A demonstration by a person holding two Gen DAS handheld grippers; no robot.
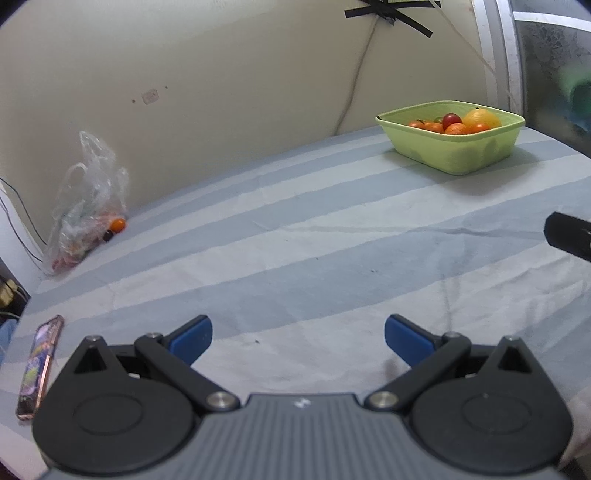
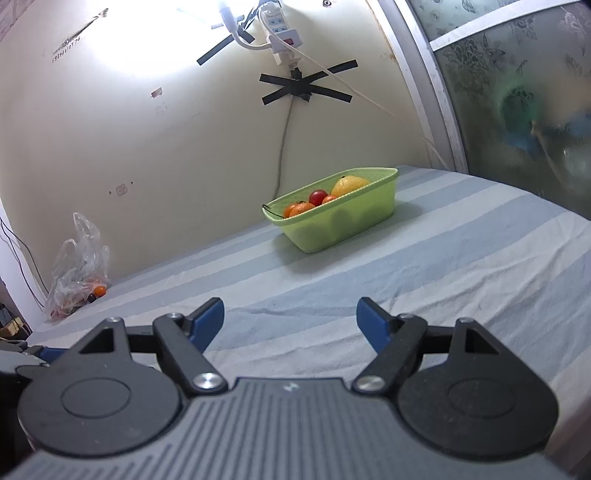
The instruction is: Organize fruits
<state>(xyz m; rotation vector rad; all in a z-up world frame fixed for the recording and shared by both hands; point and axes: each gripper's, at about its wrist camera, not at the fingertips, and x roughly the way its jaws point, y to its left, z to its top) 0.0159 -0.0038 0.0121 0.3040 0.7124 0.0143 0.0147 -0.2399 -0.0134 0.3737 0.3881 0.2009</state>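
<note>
A light green plastic basket [image 1: 458,155] stands on the striped bedsheet at the far right; it also shows in the right wrist view [image 2: 340,225]. It holds several small orange and red fruits [image 1: 451,120] and a large yellow-orange fruit [image 1: 480,118]. A clear plastic bag [image 1: 85,206] with small fruits lies at the far left by the wall, with a small orange fruit [image 1: 118,224] at its mouth. My left gripper [image 1: 297,338] is open and empty, low over the sheet. My right gripper [image 2: 290,319] is open and empty, well short of the basket.
A phone in a pink case [image 1: 38,369] lies at the left edge of the bed. The wall [image 2: 147,147] runs behind the bed, with a taped cable and power strip [image 2: 280,33]. A frosted glass door [image 2: 517,92] stands at the right.
</note>
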